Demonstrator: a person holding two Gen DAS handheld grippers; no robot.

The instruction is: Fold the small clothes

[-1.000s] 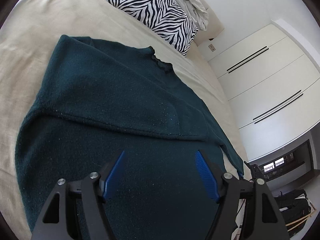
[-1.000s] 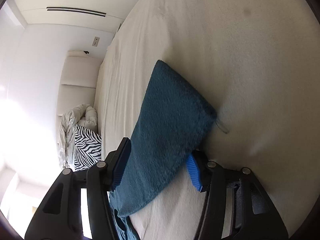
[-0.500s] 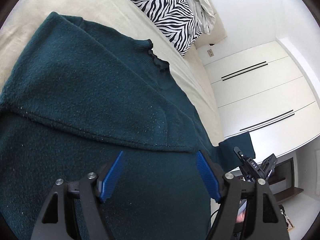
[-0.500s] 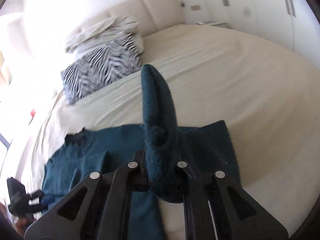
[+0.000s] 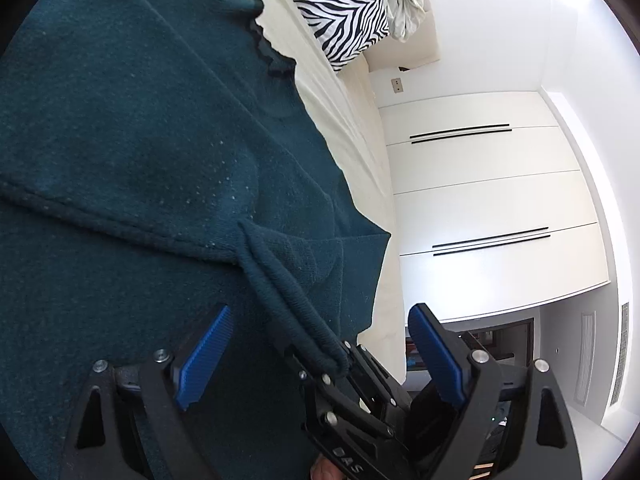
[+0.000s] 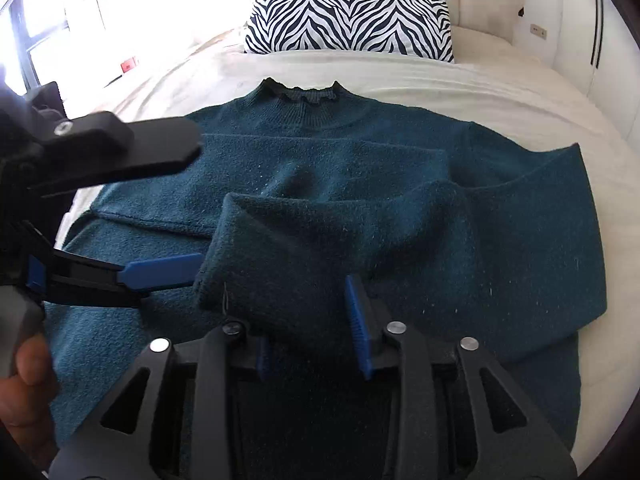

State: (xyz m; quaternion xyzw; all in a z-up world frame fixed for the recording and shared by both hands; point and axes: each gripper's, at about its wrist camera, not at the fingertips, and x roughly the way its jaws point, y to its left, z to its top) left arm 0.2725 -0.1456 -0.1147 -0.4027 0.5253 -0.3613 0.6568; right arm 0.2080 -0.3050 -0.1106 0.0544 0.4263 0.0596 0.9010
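**Fingers parting over the folded sleeve**

Your right gripper has just been opening; its jaws stand half apart, the dark teal knitted sweater's cuff lying loose between them. Your left gripper, also widening, stands wide and empty at nine o'clock. The sweater lies flat on the cream bedsheet, below the zebra-striped pillow. Withdraw carelessly and a pad could drag the sleeve askew. Only the right view shows the collar and both shoulders; the left shows the white wardrobe.

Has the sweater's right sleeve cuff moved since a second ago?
Yes. The cuff, earlier out on the bare bed sheet, now lies folded across the sweater front, between the right gripper jaws, which have just been opening.
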